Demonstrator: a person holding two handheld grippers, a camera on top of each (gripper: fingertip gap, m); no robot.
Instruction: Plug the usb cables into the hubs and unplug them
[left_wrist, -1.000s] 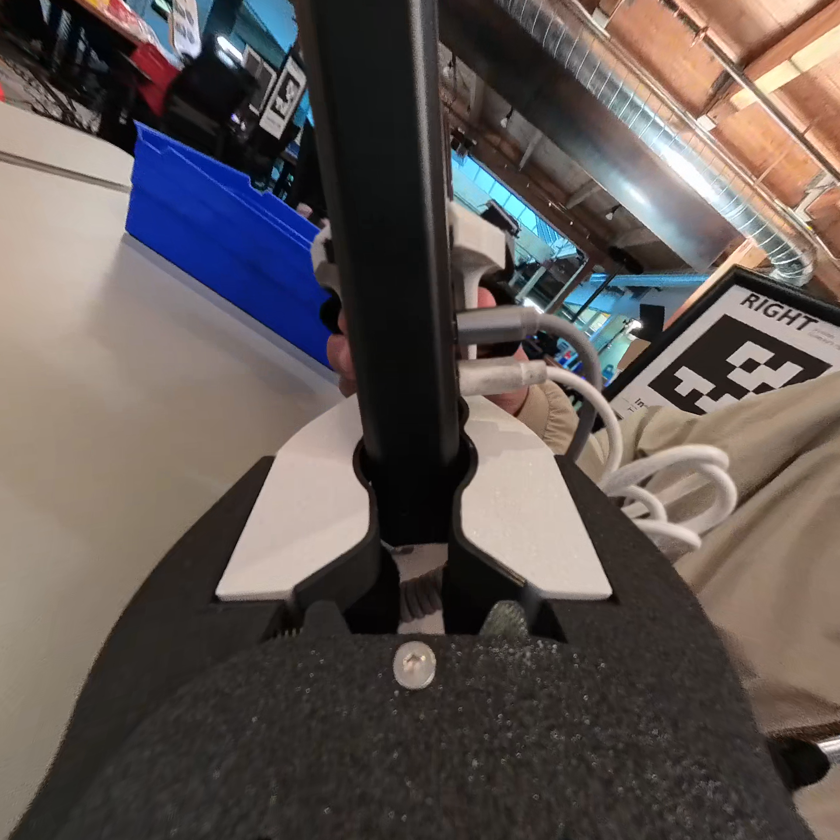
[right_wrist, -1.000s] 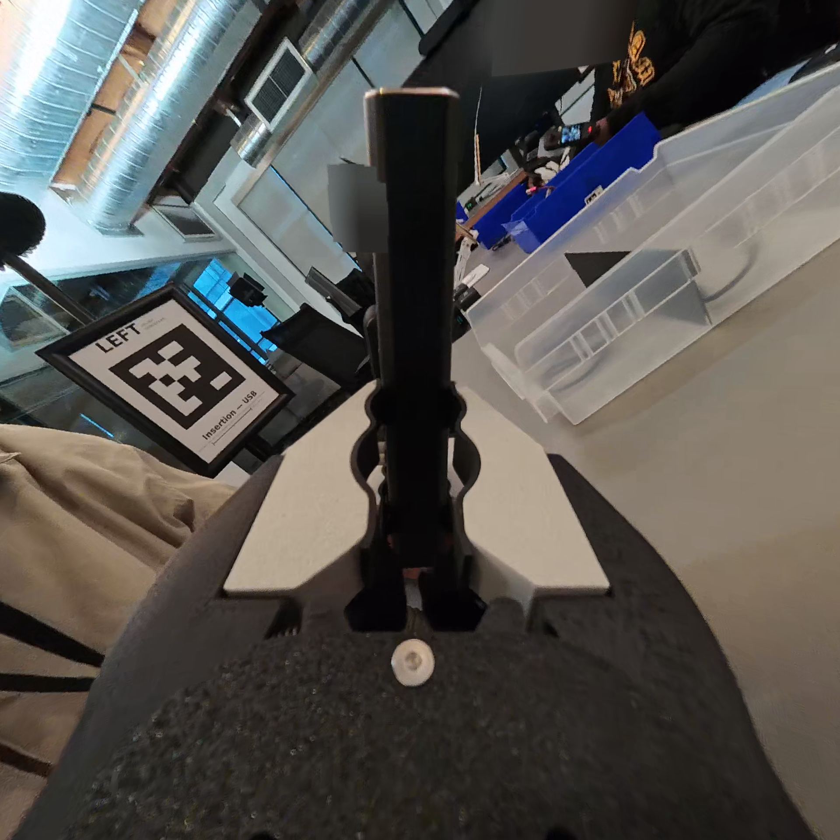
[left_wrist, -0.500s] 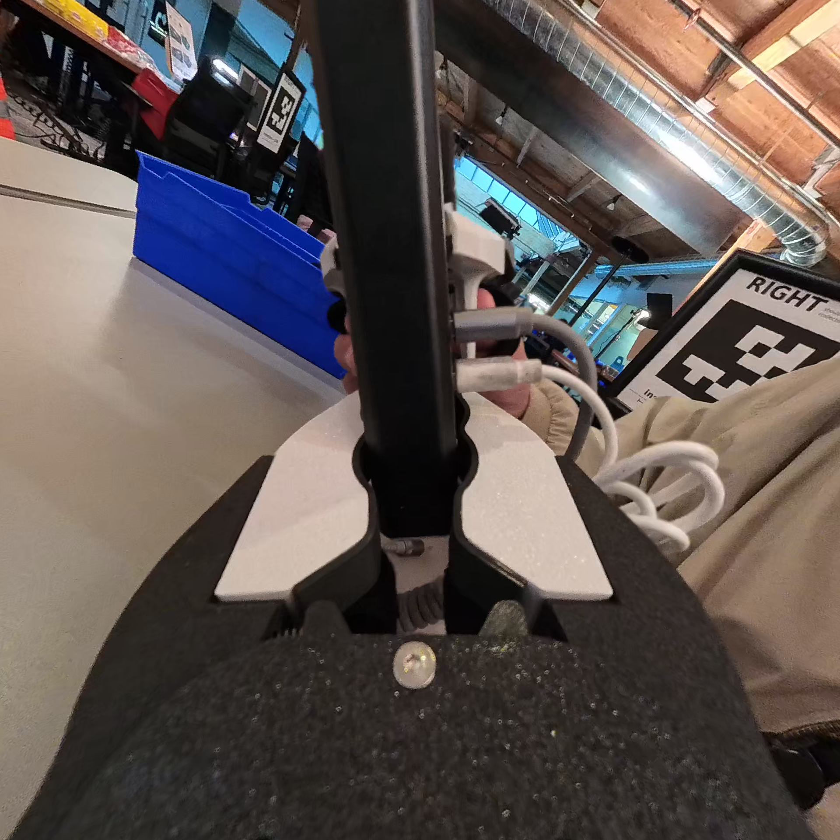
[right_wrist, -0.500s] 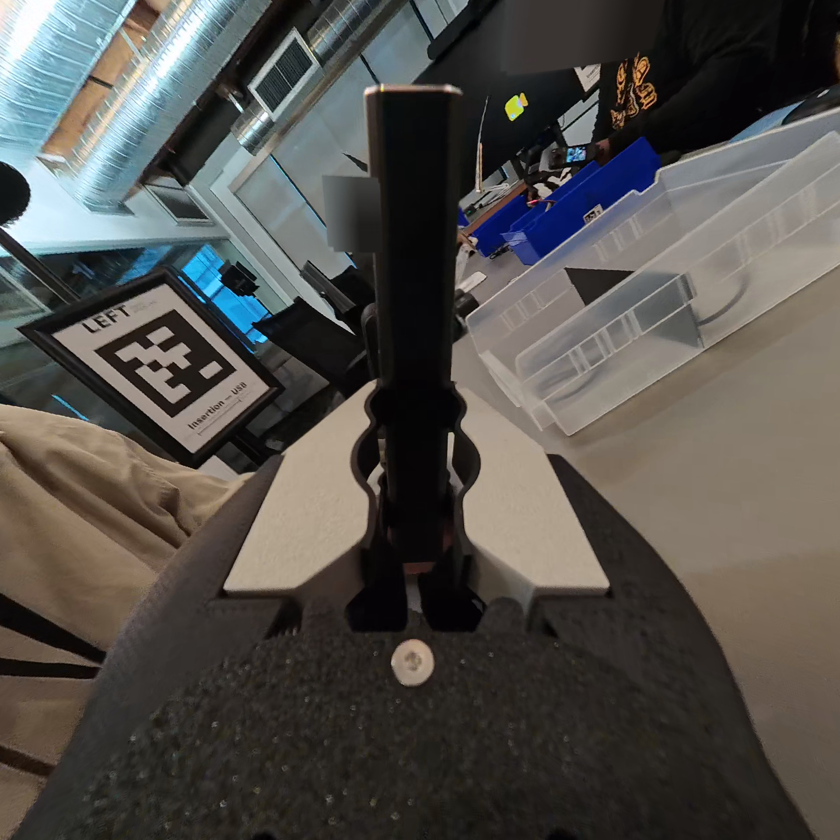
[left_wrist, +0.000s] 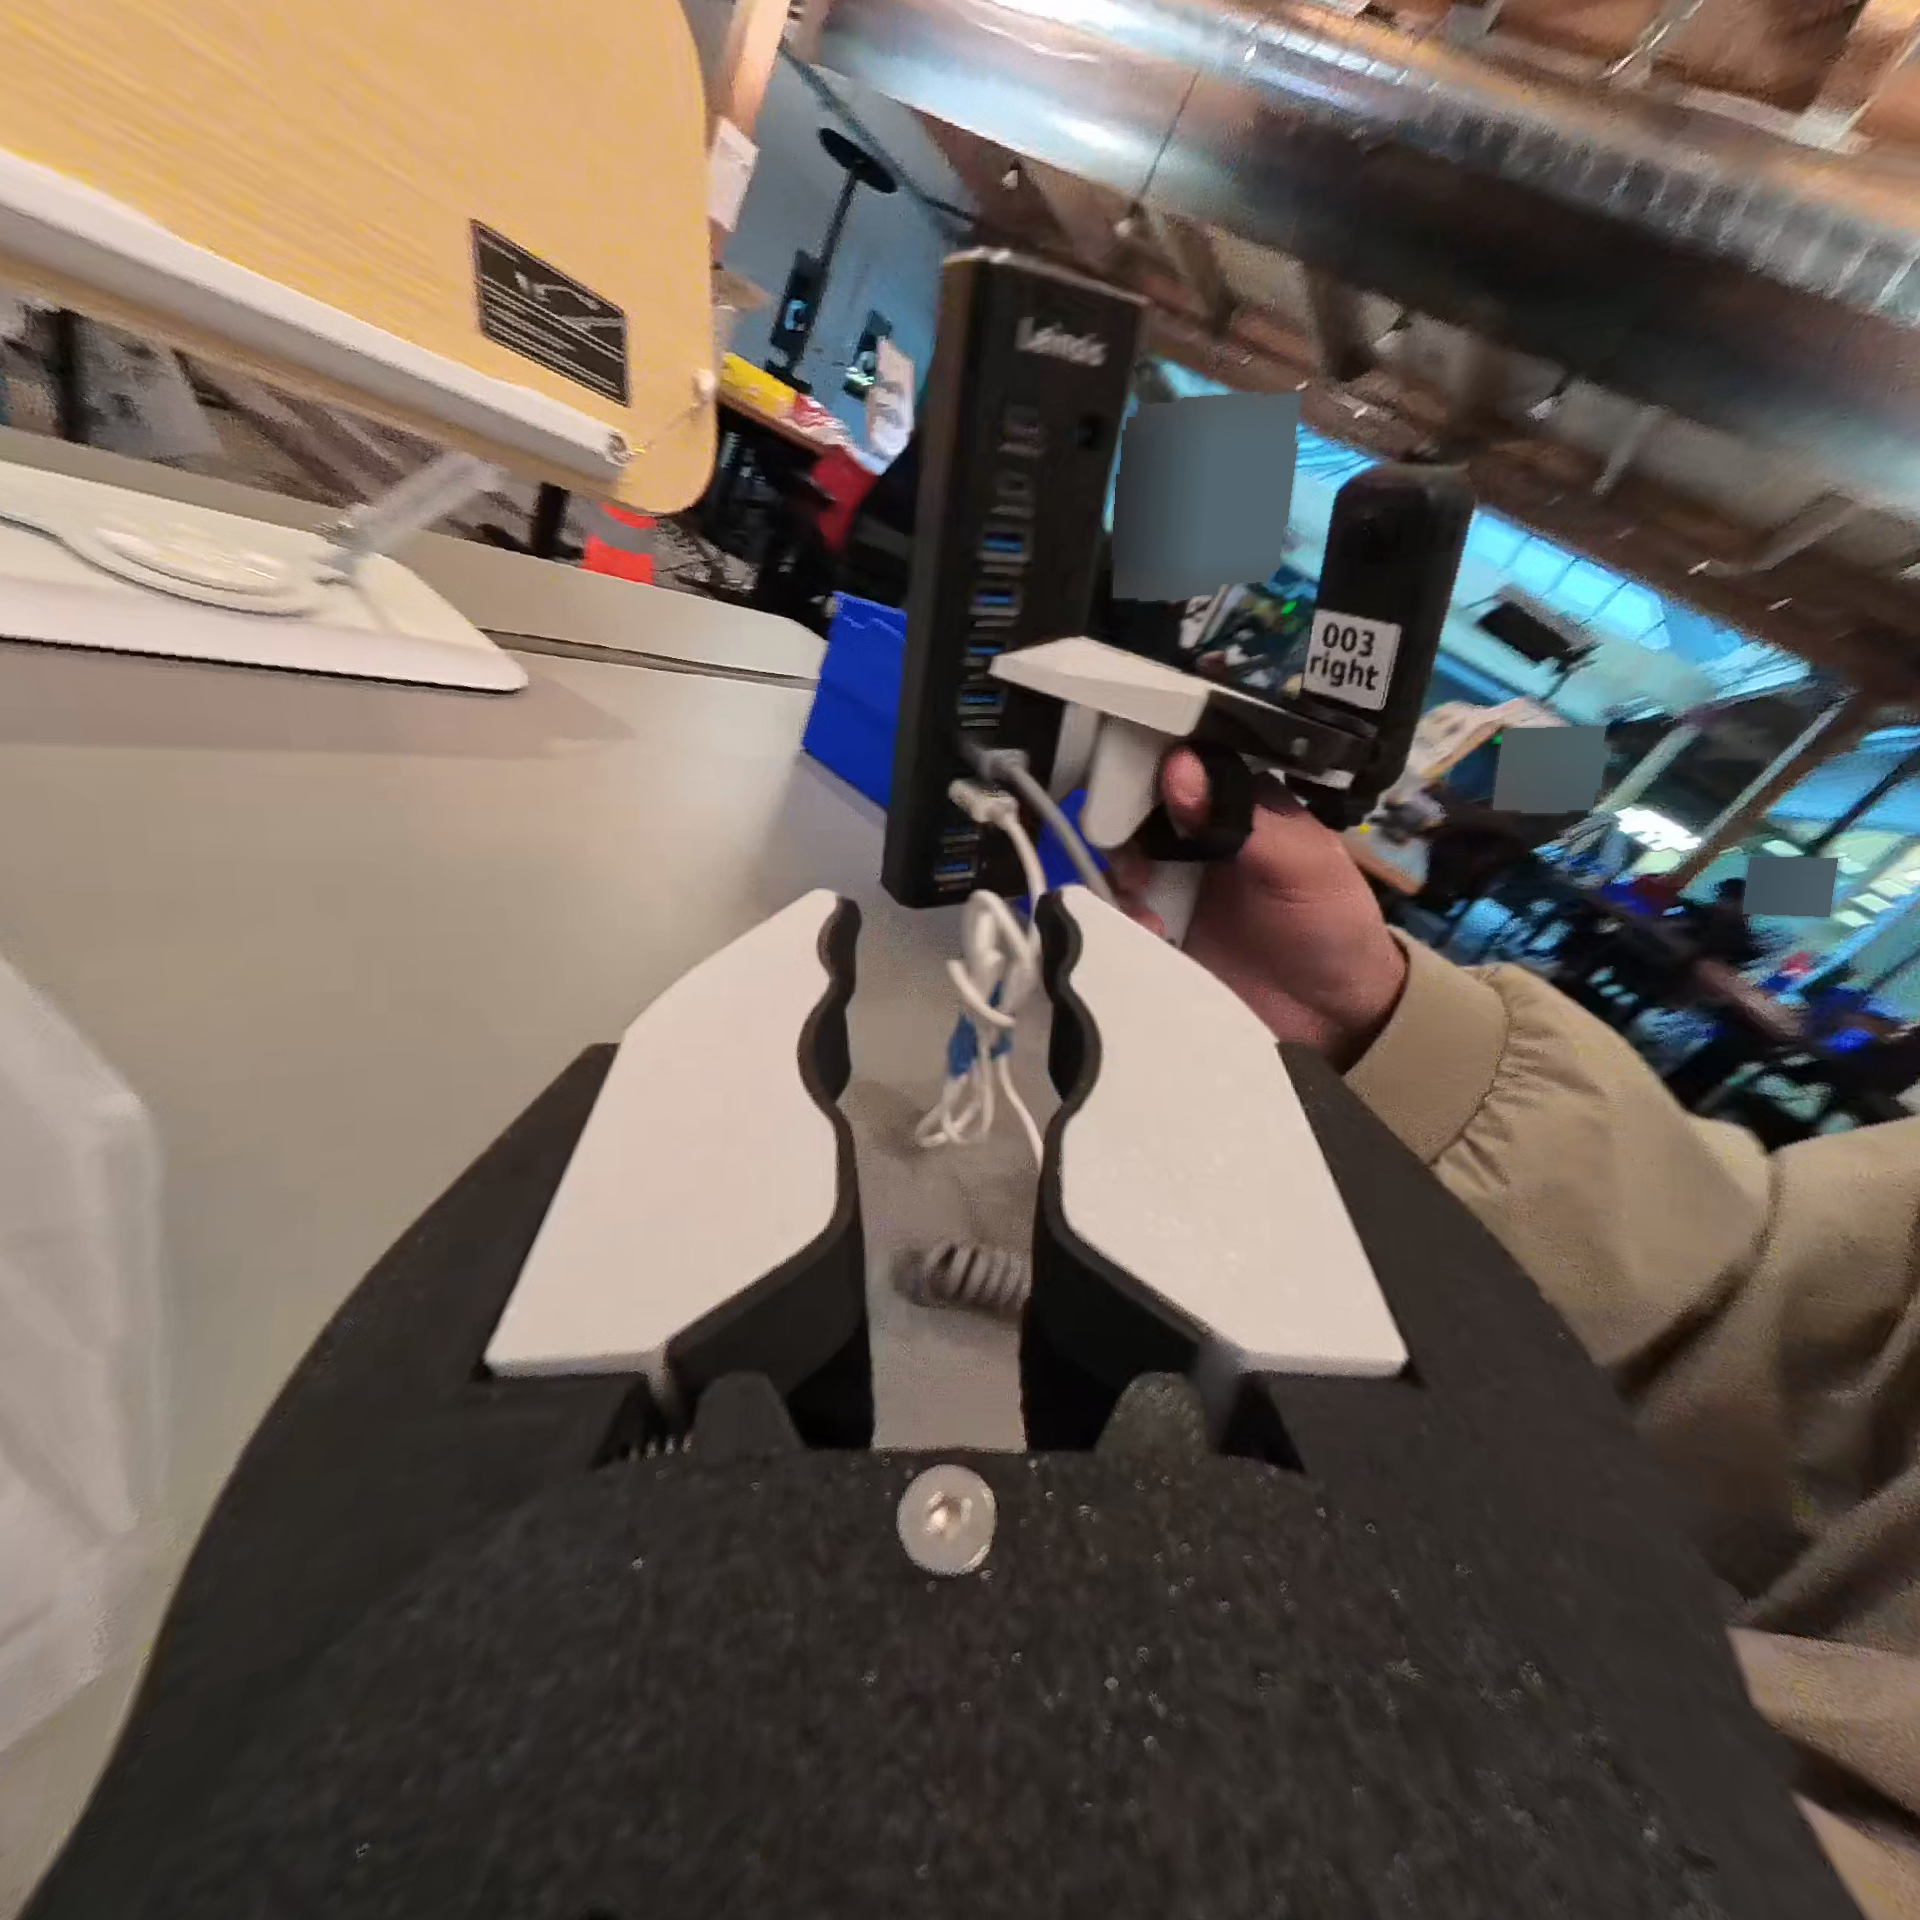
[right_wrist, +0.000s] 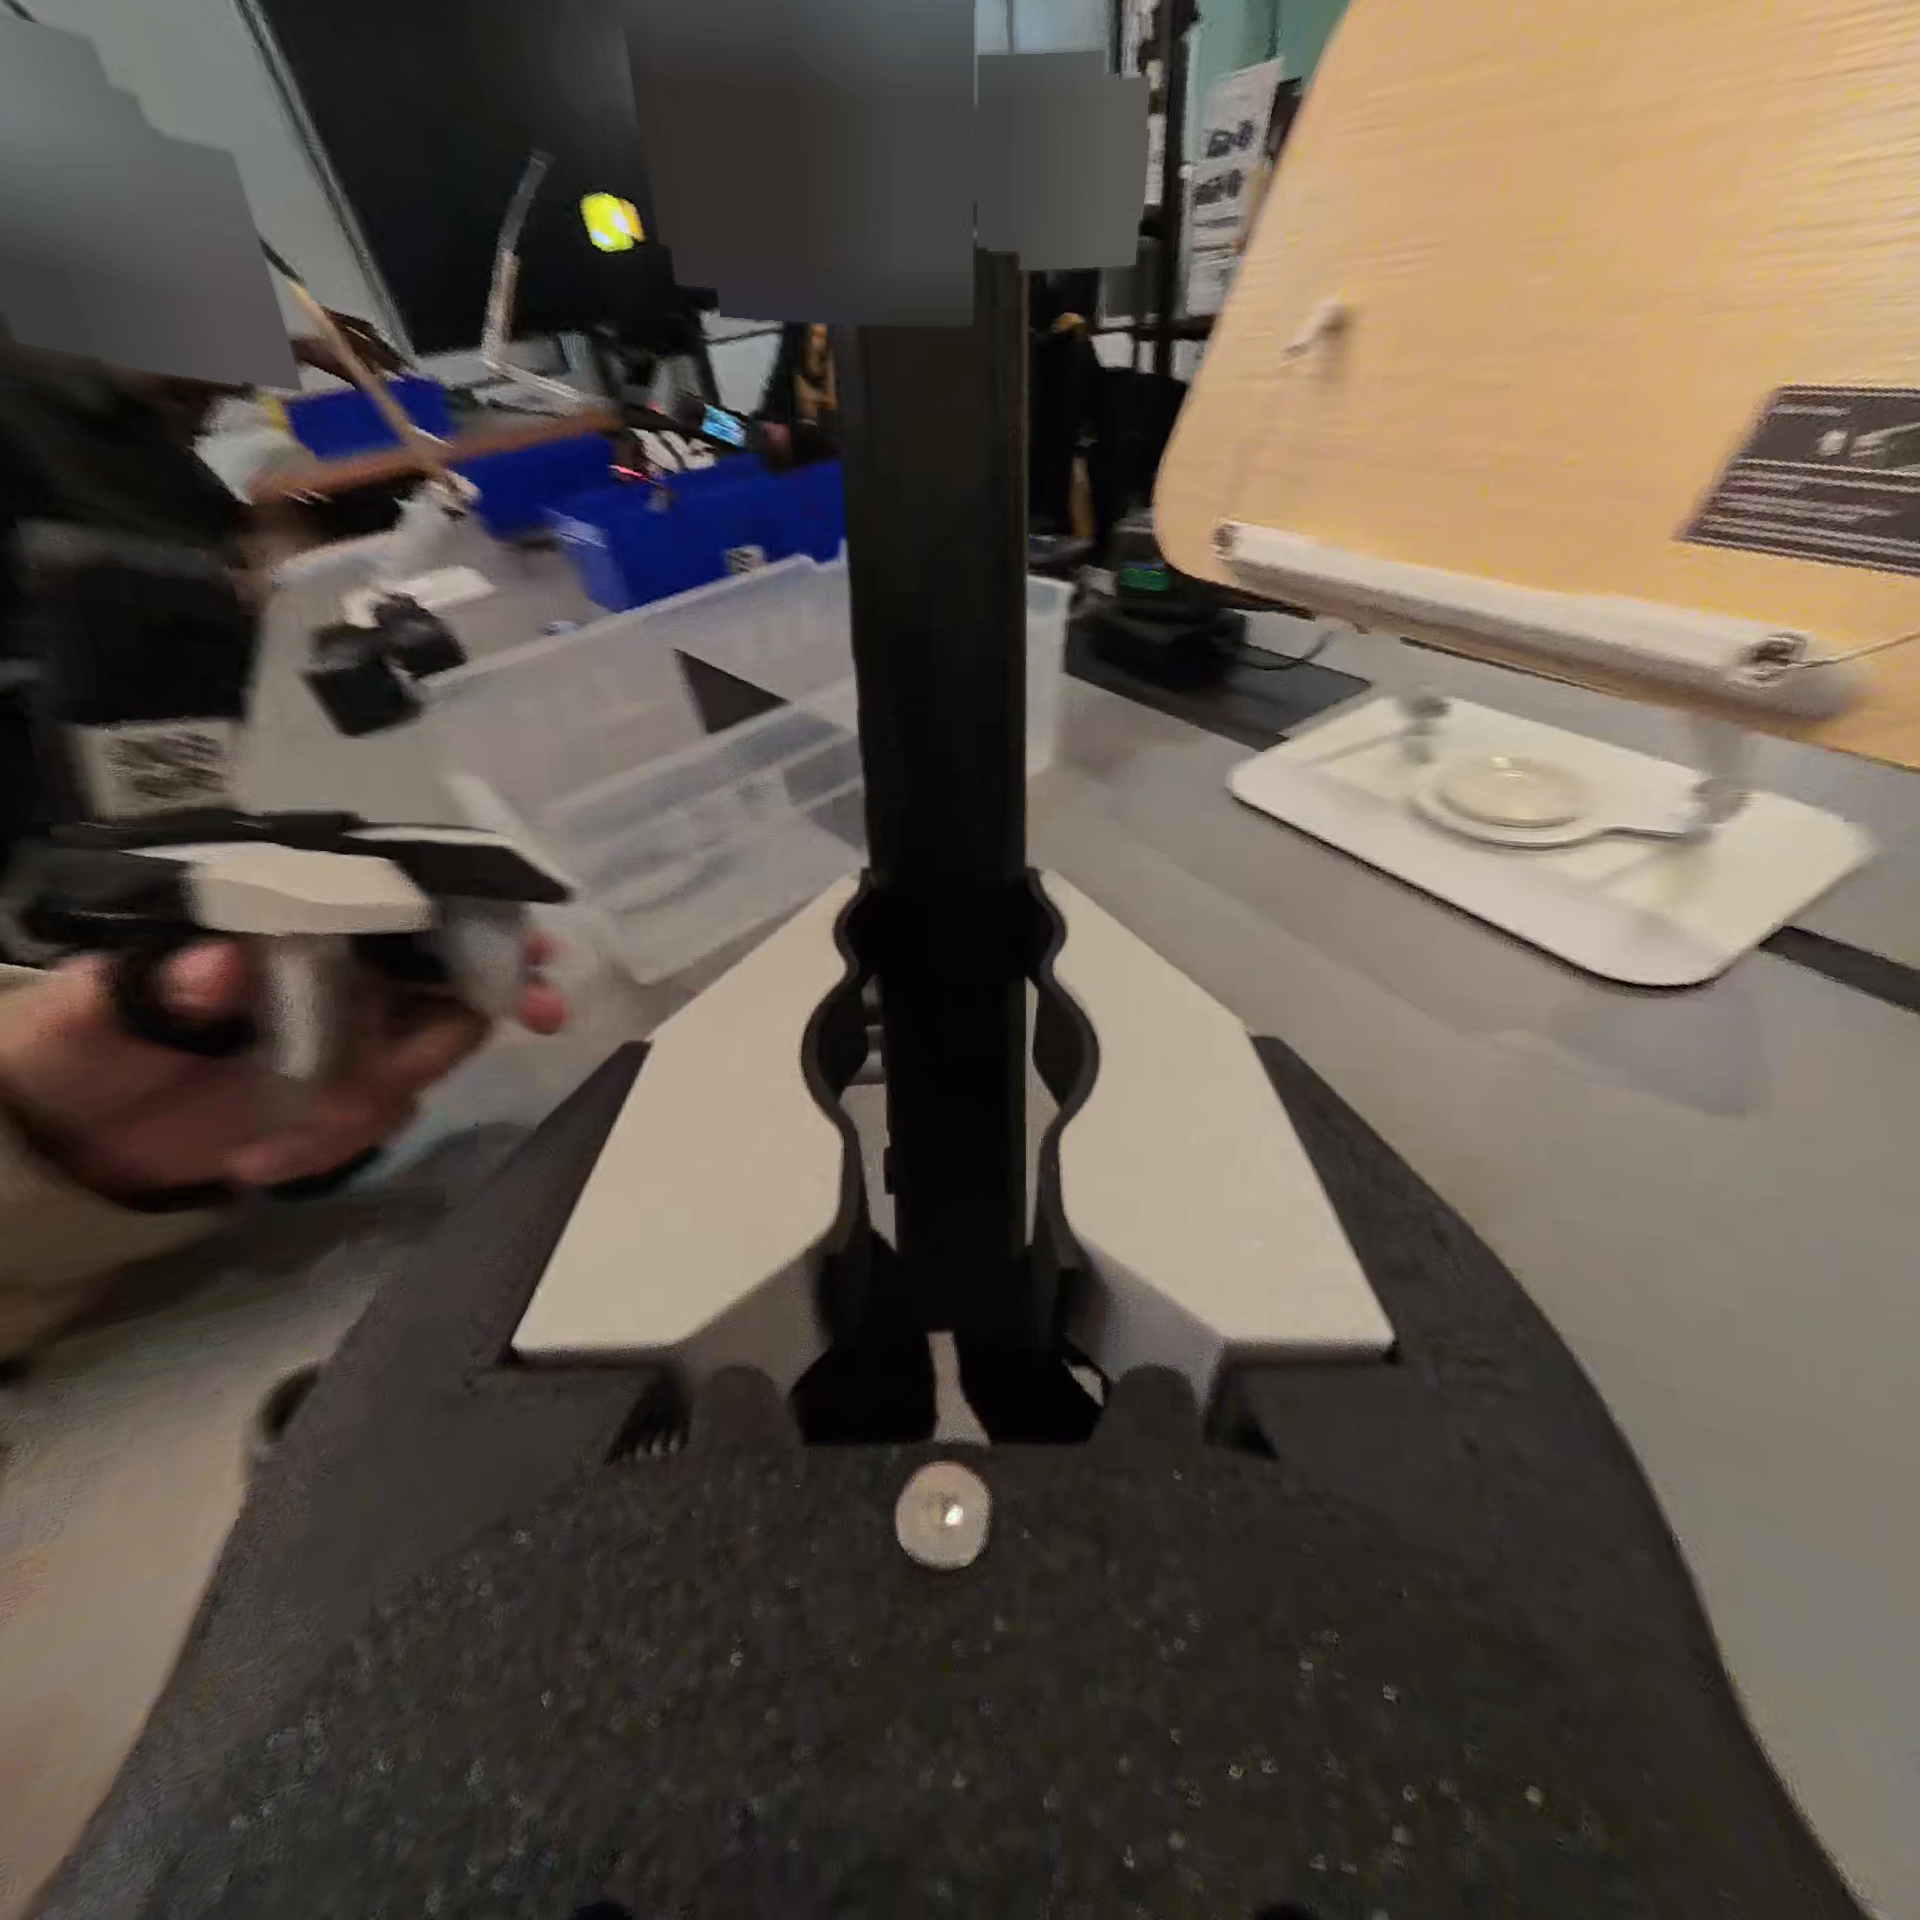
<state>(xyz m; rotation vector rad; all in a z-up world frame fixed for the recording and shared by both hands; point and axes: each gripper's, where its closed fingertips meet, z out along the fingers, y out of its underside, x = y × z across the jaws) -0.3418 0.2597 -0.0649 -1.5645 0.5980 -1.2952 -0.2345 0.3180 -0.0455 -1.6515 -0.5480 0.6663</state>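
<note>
Now left wrist view: left claw (left_wrist: 945, 925) spread, empty, having released long black USB hub (left_wrist: 1013, 582); grey cable (left_wrist: 1044, 821) and white cable (left_wrist: 1013, 862) remain plugged, dangling. Right wrist view: right claw (right_wrist: 943, 920) alone pinches hub (right_wrist: 940, 623) upright above grey bench (right_wrist: 1558, 1195). Unplugging likely next.

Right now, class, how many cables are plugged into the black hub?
2: a grey cable in a lower port of the hub, and a white cable just below it. None seem hidden.
</note>
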